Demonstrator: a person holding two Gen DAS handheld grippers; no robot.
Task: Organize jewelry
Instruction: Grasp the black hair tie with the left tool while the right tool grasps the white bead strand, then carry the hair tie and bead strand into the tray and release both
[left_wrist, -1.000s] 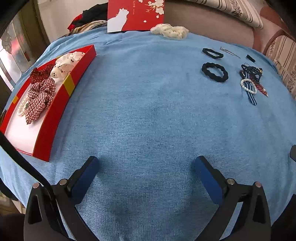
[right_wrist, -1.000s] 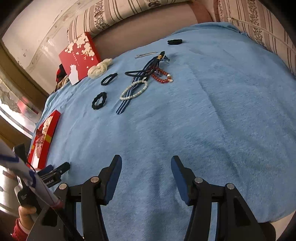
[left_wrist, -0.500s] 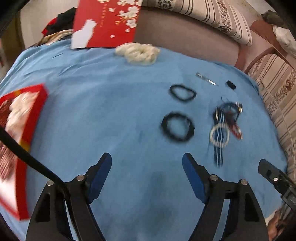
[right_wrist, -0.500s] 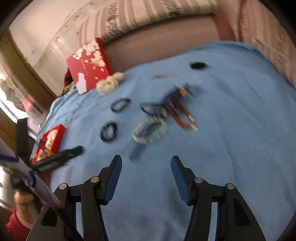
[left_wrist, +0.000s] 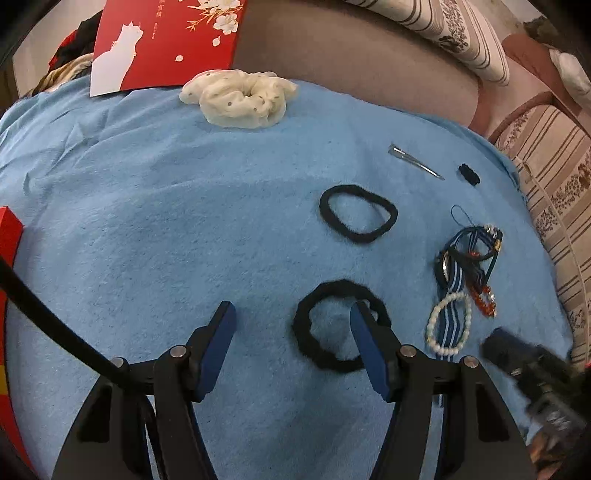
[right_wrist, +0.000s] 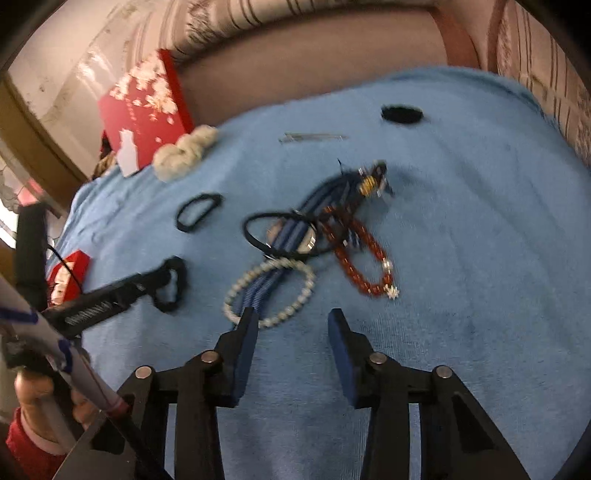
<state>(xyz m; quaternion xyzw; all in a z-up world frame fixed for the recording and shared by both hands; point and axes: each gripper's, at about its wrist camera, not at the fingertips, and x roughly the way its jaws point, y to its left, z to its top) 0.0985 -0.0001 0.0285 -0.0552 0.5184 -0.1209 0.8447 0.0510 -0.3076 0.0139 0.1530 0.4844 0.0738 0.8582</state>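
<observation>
A thick black fuzzy scrunchie lies on the blue cloth. My left gripper hangs over it with its jaws closing. The ring's left band is between the fingers and the right finger covers its right side, but no pad presses on it. A pearl bracelet rests on a blue striped band, just ahead of my right gripper. Its jaws are closing too, with nothing between them. The right wrist view shows the left gripper's finger reaching into the scrunchie.
A thin black hair tie, silver clip, small black piece and red bead bracelet lie further back. A white scrunchie sits by the red lid. The red tray is at the left; striped cushions stand behind.
Both grippers have swept across the cloth toward the jewelry pile, away from the red tray. The left now straddles the black scrunchie with narrower jaws, and the right has narrowed near the pearl bracelet.
</observation>
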